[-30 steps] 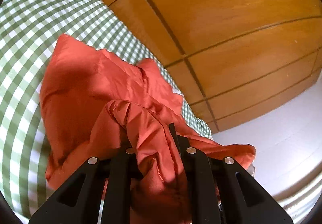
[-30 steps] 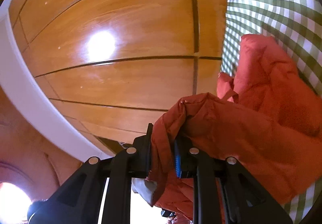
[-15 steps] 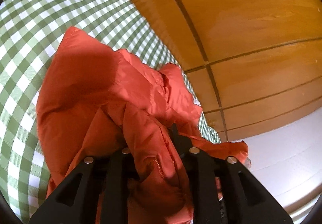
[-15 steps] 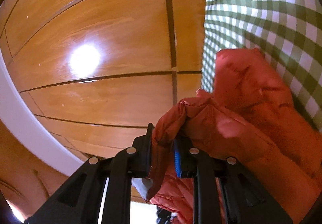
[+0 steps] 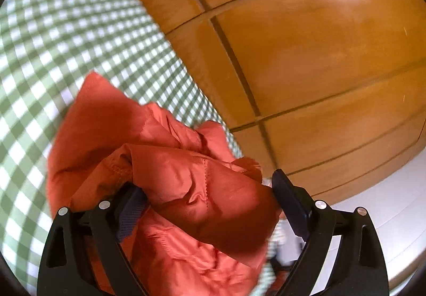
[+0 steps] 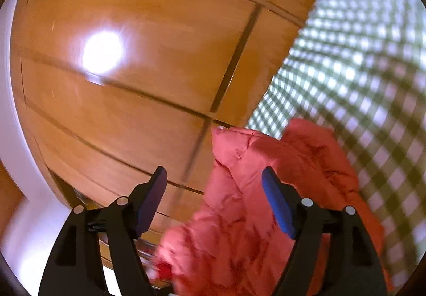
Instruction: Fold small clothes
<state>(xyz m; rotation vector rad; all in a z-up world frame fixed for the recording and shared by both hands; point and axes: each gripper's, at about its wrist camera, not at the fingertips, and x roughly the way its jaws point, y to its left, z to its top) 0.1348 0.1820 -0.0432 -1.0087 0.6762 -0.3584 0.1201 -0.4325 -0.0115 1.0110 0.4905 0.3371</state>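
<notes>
- Left wrist view: the left hand-held gripper (image 5: pixel 210 202) has its jaws spread wide, with a puffy fold of the orange quilted jacket (image 5: pixel 186 184) bulging up between them.
- The fabric lies against the left finger pad (image 5: pixel 130 213); whether the right-side finger touches it I cannot tell, and nothing is pinched.
- The rest of the jacket spreads away from the gripper onto the green-and-white checked cloth (image 5: pixel 66 29), rumpled, with one flat corner reaching up and left.
- The checked cloth covers a surface that ends at a slanted edge; beyond it lies a glossy wooden floor (image 5: pixel 306 56) with dark seams and a bright light reflection.
- A white wall base (image 5: pixel 386 202) runs along the lower right.

- Right wrist view: the right hand-held gripper (image 6: pixel 214 197) is also wide open and holds nothing; its blue pads (image 6: pixel 277 205) face each other across a gap.
- The jacket (image 6: pixel 266 189) sits between the fingers toward the right one and behind it, bunched, at the edge of the checked cloth (image 6: pixel 359 56).
- The picture is motion-blurred.
- The wooden floor (image 6: pixel 146 109) fills the left, with a white wall strip (image 6: pixel 10 109) at the far edge.
</notes>
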